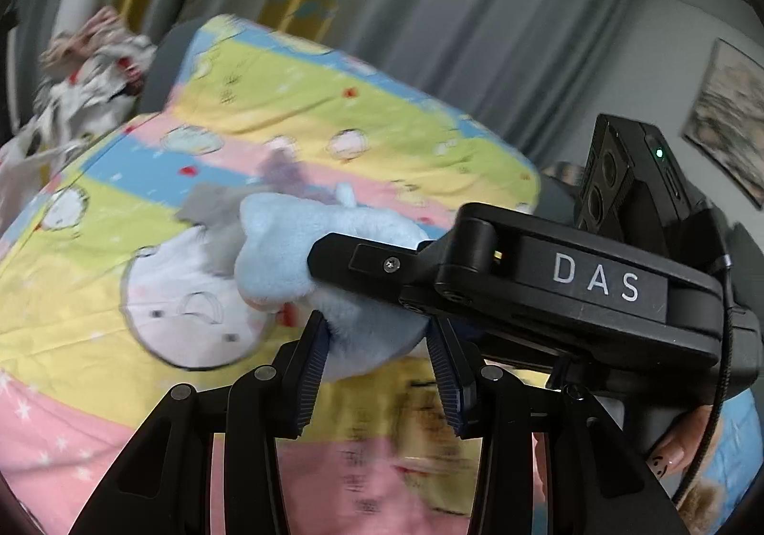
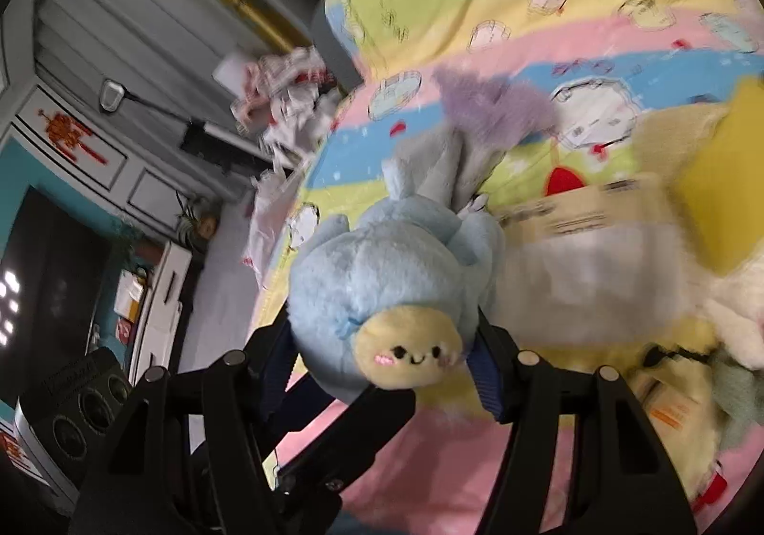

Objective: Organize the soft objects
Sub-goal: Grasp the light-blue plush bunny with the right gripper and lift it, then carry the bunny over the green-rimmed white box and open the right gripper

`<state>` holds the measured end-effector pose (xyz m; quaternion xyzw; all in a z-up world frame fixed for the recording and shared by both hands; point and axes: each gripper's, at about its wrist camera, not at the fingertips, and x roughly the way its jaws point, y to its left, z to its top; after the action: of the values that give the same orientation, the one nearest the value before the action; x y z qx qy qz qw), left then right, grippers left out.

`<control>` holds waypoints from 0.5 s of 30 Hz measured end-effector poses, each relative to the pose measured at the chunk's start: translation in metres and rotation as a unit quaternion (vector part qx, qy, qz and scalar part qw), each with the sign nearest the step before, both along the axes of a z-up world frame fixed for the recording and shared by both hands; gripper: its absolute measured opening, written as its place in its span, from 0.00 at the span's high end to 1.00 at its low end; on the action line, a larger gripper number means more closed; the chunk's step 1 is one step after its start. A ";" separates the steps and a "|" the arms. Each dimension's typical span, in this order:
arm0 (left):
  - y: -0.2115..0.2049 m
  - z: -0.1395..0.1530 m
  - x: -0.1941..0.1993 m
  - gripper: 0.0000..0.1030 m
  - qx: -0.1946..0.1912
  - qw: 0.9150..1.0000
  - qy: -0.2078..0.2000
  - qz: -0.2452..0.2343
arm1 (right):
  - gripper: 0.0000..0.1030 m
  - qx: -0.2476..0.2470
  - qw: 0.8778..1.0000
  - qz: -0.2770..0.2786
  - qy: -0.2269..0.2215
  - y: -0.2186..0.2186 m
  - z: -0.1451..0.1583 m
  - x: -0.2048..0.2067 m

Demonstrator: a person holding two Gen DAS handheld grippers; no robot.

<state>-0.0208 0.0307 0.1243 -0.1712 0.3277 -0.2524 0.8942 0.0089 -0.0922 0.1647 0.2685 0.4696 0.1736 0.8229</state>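
Note:
A light blue plush toy [image 1: 334, 258] with a cream smiling face [image 2: 406, 351] is held above a bed between both grippers. My left gripper [image 1: 379, 349] is shut on its lower body. My right gripper [image 2: 387, 344] is shut on its head end; in the left wrist view that gripper [image 1: 363, 263] reaches in from the right and presses on the plush. A grey and purple plush [image 2: 482, 124] lies on the bed just behind it. Cream and white plush toys [image 2: 735, 306] lie at the right.
The bed has a pastel striped cartoon sheet [image 1: 296, 105]. A crumpled white patterned cloth [image 1: 90, 72] lies at its far corner. A cardboard box [image 2: 587, 210] and a yellow item [image 2: 726, 182] sit on the bed. Grey curtains [image 1: 453, 0], a cabinet and a dark screen [image 2: 52, 258] surround it.

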 end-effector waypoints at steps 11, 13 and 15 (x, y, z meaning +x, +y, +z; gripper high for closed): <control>-0.104 0.043 -0.050 0.59 0.014 0.993 -0.081 -0.087 | 0.39 0.001 0.993 -0.079 -0.089 -0.093 0.043 -0.077; -0.121 0.045 -0.054 0.59 0.015 0.991 -0.088 -0.100 | 0.39 0.003 0.991 -0.096 -0.096 -0.112 0.043 -0.086; -0.140 0.046 -0.055 0.59 0.012 0.989 -0.088 -0.114 | 0.39 0.005 0.988 -0.116 -0.101 -0.135 0.042 -0.093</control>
<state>-0.0756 -0.1096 0.1705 -0.0986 0.2680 -0.3628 0.8871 -0.0842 -0.2276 0.2072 0.3065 0.3493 0.1056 0.8791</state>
